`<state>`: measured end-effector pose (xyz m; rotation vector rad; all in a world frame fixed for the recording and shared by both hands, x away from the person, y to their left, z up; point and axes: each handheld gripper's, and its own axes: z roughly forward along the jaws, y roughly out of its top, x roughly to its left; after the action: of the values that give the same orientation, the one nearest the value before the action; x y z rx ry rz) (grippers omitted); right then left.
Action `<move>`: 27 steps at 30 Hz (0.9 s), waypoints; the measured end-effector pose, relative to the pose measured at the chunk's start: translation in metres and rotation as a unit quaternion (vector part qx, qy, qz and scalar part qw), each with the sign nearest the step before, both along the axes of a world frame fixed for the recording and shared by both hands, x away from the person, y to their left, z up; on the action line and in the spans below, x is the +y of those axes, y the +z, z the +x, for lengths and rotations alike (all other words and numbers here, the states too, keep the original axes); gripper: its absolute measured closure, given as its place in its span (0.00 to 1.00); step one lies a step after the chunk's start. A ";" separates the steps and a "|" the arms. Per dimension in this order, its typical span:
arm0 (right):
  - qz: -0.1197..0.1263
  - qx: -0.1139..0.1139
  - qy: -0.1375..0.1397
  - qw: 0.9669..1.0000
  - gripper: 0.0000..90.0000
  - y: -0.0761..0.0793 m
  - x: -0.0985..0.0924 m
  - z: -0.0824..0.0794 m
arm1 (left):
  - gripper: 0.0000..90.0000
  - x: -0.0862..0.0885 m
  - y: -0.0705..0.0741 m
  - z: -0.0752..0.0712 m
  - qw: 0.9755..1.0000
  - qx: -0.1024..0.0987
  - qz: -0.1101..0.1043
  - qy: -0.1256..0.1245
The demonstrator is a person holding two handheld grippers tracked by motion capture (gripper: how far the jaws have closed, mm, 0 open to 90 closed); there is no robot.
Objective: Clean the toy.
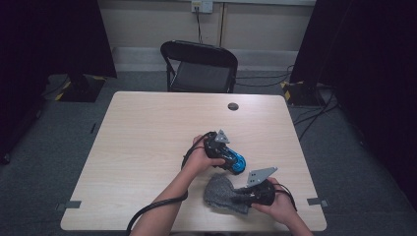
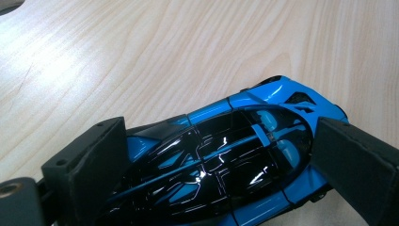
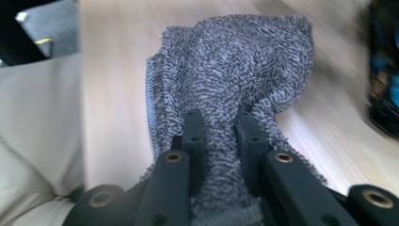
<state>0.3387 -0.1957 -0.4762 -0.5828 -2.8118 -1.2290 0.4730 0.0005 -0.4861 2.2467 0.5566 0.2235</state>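
Observation:
A blue toy car [image 1: 240, 163] with a glossy black top lies on the wooden table [image 1: 147, 137], right of centre. My left gripper [image 1: 231, 158] is shut on it; in the left gripper view the car [image 2: 263, 101] fills the gap between the pads [image 2: 94, 160] of that gripper [image 2: 221, 160]. A grey terry cloth [image 1: 219, 189] lies bunched near the front edge, just in front of the car. My right gripper [image 1: 238, 196] is shut on the cloth's near end. In the right gripper view the cloth [image 3: 235, 61] is pinched between the narrow-set jaws of that gripper [image 3: 221, 136].
A black folding chair [image 1: 199, 66] stands beyond the table's far edge. A dark round grommet [image 1: 233, 106] sits near the far side of the tabletop. Grey tape tabs [image 1: 73, 204] mark the front corners. Beige trouser fabric [image 3: 37, 132] lies at the table's near edge.

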 end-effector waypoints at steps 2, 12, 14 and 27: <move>-0.003 0.003 -0.012 1.000 0.86 -0.004 -0.003 0.005 | 0.05 0.000 0.000 0.000 1.000 0.000 0.000 -0.001; -0.014 0.010 -0.072 0.997 0.86 -0.006 -0.029 0.021 | 0.05 0.000 0.000 0.000 1.000 -0.001 -0.002 -0.001; -0.017 0.010 -0.081 0.997 0.86 -0.006 -0.033 0.023 | 0.05 0.000 -0.001 0.000 1.000 -0.003 -0.002 -0.002; -0.012 0.023 -0.103 0.994 0.86 -0.007 -0.045 0.029 | 0.05 0.000 0.000 0.000 1.000 -0.003 -0.002 -0.003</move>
<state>0.3672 -0.2410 -0.4831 -0.9111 -2.7892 -1.1936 0.4731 0.0009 -0.4865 2.2435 0.5469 0.2254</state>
